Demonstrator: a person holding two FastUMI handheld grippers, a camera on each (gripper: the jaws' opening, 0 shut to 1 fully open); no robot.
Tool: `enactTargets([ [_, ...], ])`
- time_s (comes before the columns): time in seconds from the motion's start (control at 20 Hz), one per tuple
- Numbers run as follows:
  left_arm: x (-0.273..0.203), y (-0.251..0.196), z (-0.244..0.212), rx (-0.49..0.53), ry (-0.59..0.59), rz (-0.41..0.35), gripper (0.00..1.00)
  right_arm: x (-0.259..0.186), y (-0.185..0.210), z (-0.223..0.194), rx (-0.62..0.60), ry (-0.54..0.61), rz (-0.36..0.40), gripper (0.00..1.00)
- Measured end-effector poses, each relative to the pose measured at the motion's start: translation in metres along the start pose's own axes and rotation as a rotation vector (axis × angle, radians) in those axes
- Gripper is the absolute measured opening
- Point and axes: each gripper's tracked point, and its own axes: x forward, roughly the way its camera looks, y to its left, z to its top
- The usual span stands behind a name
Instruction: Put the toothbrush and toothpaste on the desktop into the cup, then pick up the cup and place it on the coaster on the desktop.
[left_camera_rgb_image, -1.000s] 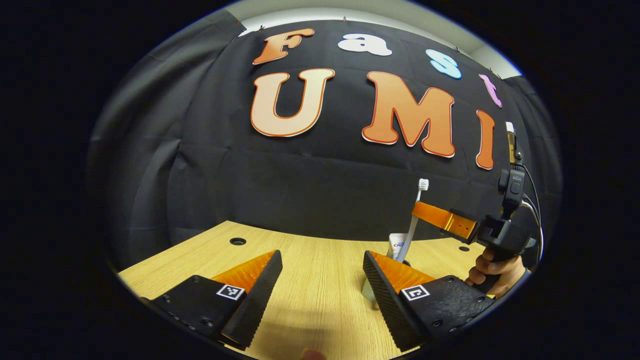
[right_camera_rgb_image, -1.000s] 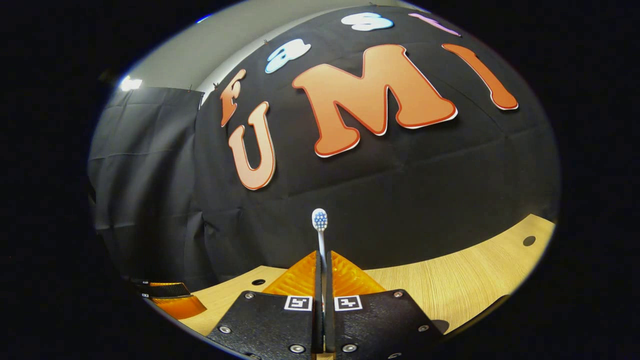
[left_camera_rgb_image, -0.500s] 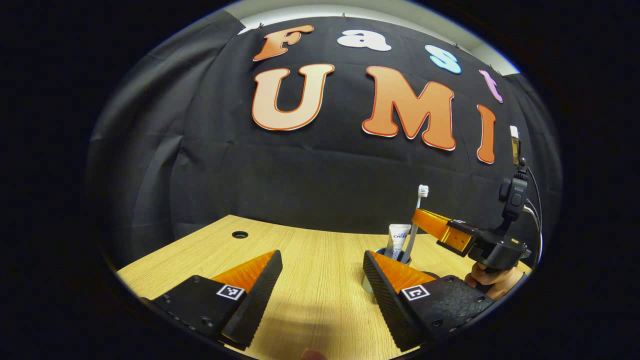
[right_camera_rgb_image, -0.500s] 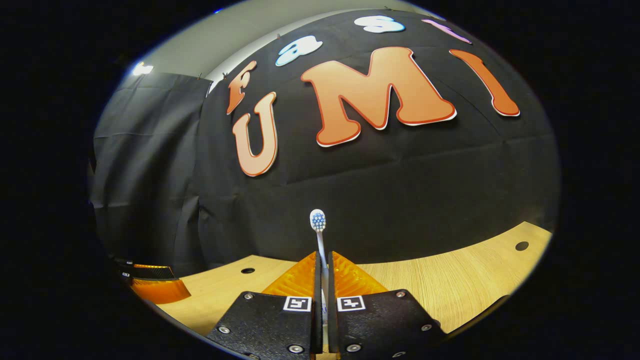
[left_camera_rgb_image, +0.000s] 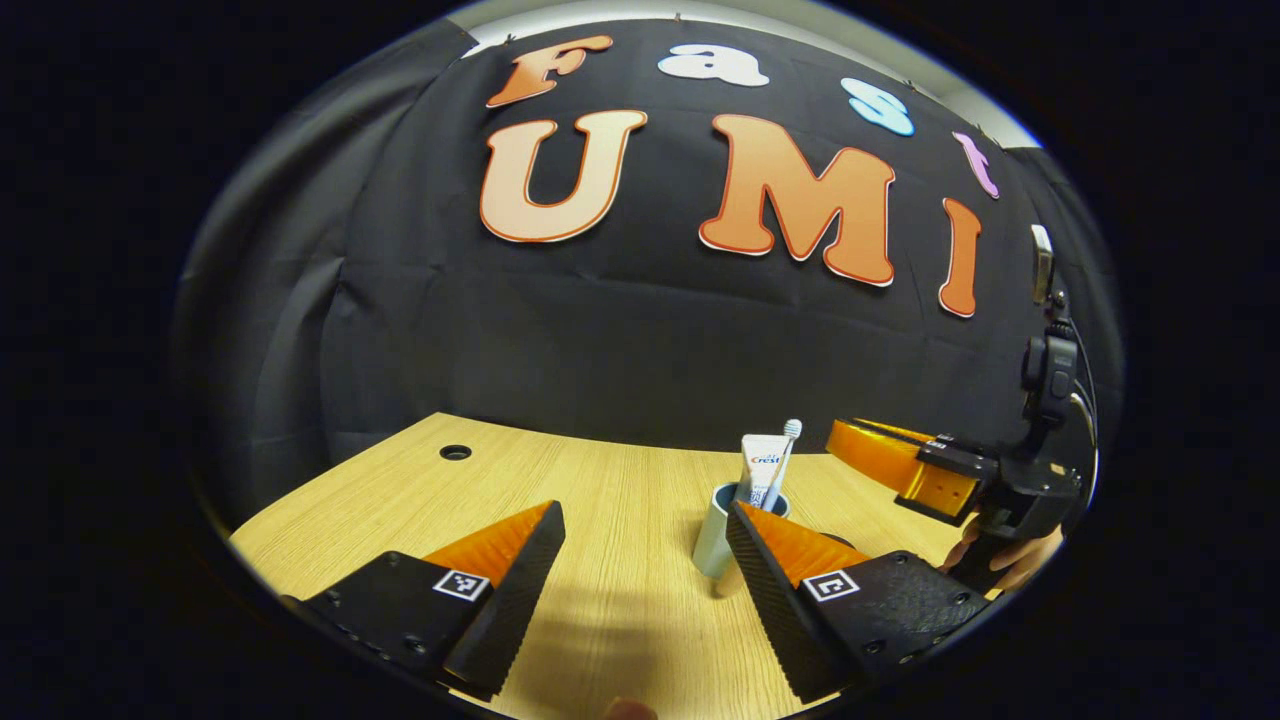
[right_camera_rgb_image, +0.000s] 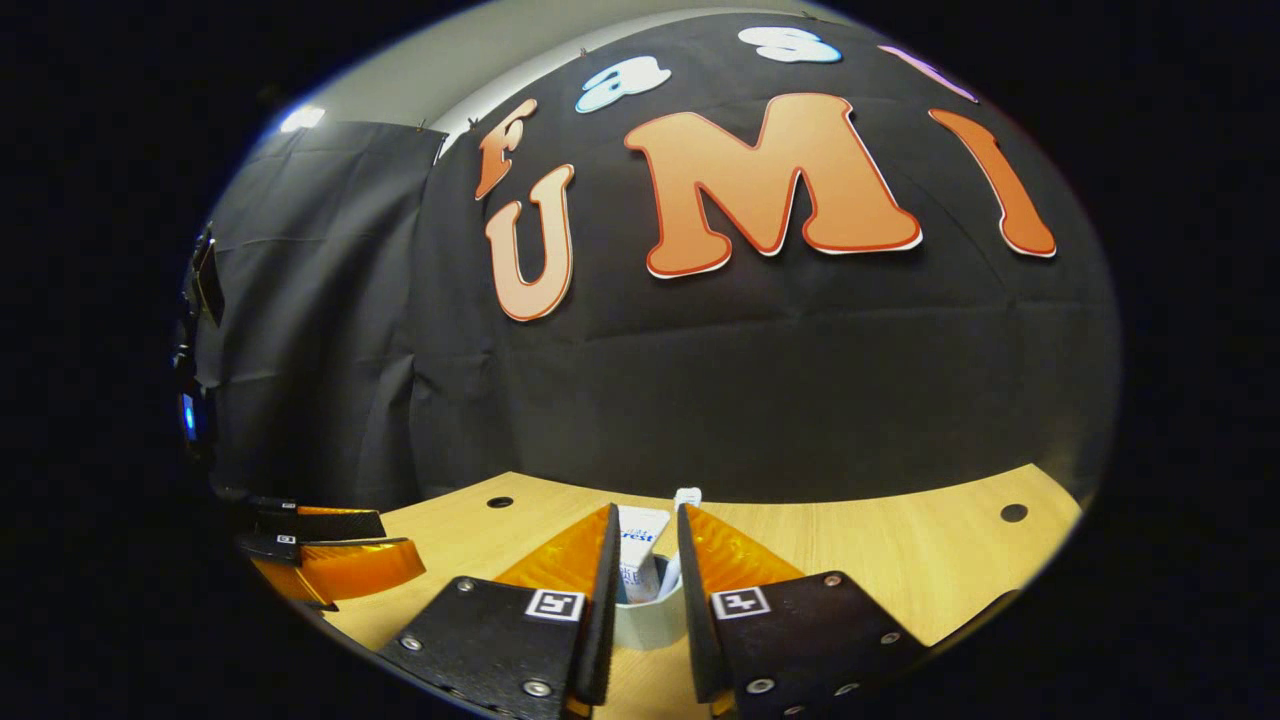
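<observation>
Light wooden bench under us, grain running away toward the black cloth wall, and a round cable hole sits near its far left corner in the left gripper view. Over in the right gripper view, two holes show along the far edge, one to the left, one toward the right.

A hand shows at the right of the left gripper view, wrapped under the handle of the right hand-held gripper, which sits level above the bench and points in toward the cup. In its own view, the right hand-held gripper has its orange fingers parted a narrow way, one on each side of the cup, gripping nothing. Touching the rim? Cannot tell.

The left hand-held gripper is low over the near edge, spread wide and empty, its right finger just in front of the cup.

And there it is: the cup stands upright on the bench, about the middle, with the toothpaste and the toothbrush both inside, sticking up above the rim. From the right gripper view, toothpaste and toothbrush stand side by side between the fingers.
</observation>
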Motion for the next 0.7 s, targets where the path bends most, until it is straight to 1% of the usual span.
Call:
enactTargets([
  [0.05,0.001,-0.009,-0.001,-0.003,0.008,-0.017,0.97,-0.007,-0.001,0.003,0.006,-0.003,-0.004,0.48],
  [0.1,0.003,-0.017,-0.002,-0.005,0.019,-0.032,0.97,-0.014,-0.002,0.007,0.012,-0.008,-0.004,0.55],
  [0.15,0.005,-0.024,-0.003,-0.002,0.029,-0.045,0.98,-0.021,-0.004,0.009,0.013,-0.014,-0.005,0.64],
  [0.2,0.008,-0.028,-0.002,0.004,0.036,-0.049,0.97,-0.028,-0.007,0.014,0.006,-0.020,-0.012,0.69],
  [0.25,0.010,-0.032,-0.001,0.011,0.040,-0.057,0.98,-0.035,-0.009,0.019,-0.003,-0.028,-0.021,0.77],
  [0.35,0.017,-0.044,0.001,0.023,0.061,-0.080,0.97,-0.051,-0.013,0.030,-0.026,-0.044,-0.031,0.84],
  [0.55,0.034,-0.056,0.003,0.083,0.123,-0.092,0.97,-0.078,-0.021,0.052,-0.069,-0.082,-0.055,0.90],
  [0.6,0.039,-0.059,0.004,0.083,0.142,-0.102,0.97,-0.084,-0.024,0.055,-0.078,-0.084,-0.064,0.96],
  [0.65,0.041,-0.063,-0.001,0.072,0.174,-0.114,0.97,-0.091,-0.027,0.055,-0.089,-0.080,-0.070,0.93],
  [0.7,0.043,-0.066,-0.007,0.065,0.212,-0.124,0.97,-0.098,-0.028,0.058,-0.102,-0.081,-0.070,0.93],
])
